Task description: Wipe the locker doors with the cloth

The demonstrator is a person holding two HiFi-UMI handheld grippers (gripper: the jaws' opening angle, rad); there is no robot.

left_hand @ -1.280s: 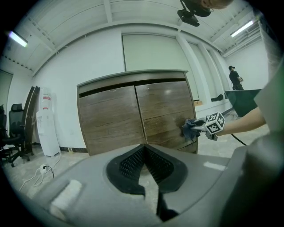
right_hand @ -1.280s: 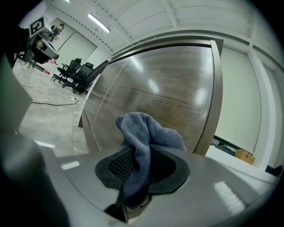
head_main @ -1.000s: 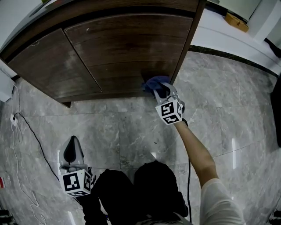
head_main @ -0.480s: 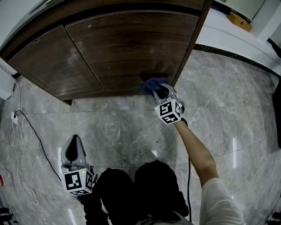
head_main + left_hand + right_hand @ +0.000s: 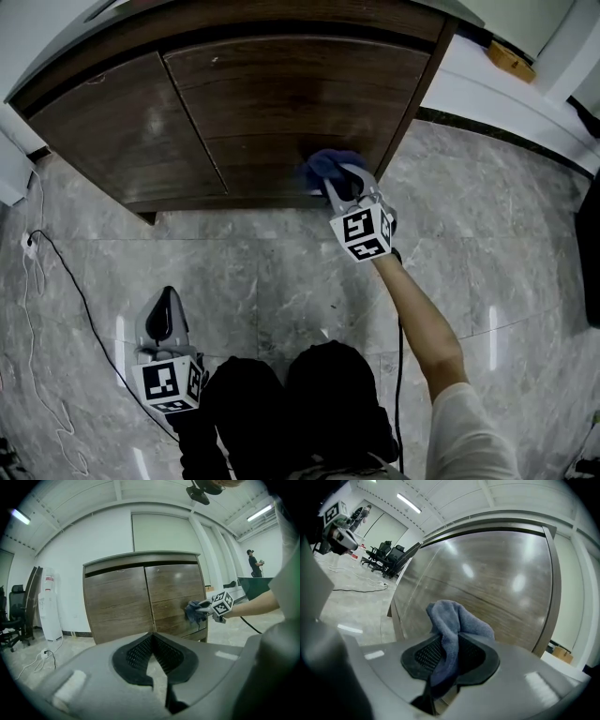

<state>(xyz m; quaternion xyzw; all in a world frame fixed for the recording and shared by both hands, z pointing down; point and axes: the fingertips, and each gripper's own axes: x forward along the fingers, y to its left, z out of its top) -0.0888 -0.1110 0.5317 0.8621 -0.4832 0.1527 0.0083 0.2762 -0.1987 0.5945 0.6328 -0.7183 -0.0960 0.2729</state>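
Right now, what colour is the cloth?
Blue. The cloth shows best in the right gripper view.

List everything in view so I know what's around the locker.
locker doors: two, dark brown wood, straight ahead, closed
cloth: one, blue, against the right door, low down
floor: grey marble tiles
cable: one, black, on the floor at left
box: one, brown, on the white ledge at upper right
water dispenser: one, white, left of the locker
bystander: one, far background
left gripper: jaws together, empty, low near the person's legs
right gripper: jaws shut on the cloth, at the door
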